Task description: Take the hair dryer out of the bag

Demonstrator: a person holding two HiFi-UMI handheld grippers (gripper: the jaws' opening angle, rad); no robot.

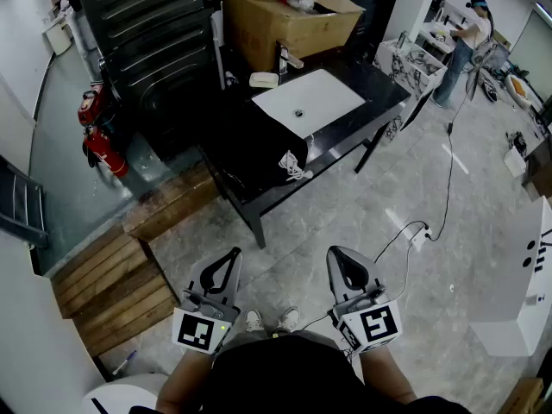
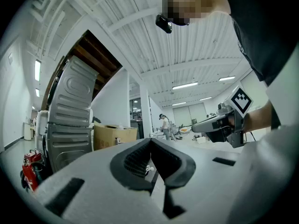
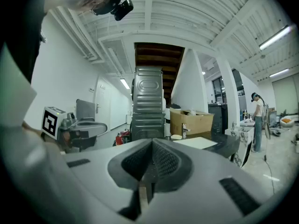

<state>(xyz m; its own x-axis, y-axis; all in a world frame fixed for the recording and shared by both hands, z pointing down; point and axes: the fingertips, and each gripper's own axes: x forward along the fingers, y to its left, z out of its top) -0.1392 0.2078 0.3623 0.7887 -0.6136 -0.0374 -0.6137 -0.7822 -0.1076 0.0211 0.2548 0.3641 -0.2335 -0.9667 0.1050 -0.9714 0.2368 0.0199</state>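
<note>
A black bag [image 1: 261,148] with a white drawstring [image 1: 293,166] lies on the near end of a black counter [image 1: 379,102]; it is closed and no hair dryer shows. Both grippers hang low in front of the person's body, over the floor and well short of the counter. My left gripper [image 1: 231,255] is shut with nothing in it, and so is my right gripper [image 1: 338,254]. The left gripper view shows its jaws [image 2: 150,142] pressed together and level; the right gripper view shows the same [image 3: 152,142]. Each sees the other beside it.
A white sink basin [image 1: 308,101], a faucet [image 1: 284,59] and a soap dish [image 1: 263,80] sit on the counter, with a cardboard box [image 1: 289,11] behind. Red fire extinguishers [image 1: 99,132] and wooden steps [image 1: 121,274] are at the left. A cable and power strip [image 1: 420,231] cross the floor; a person [image 1: 461,46] stands far right.
</note>
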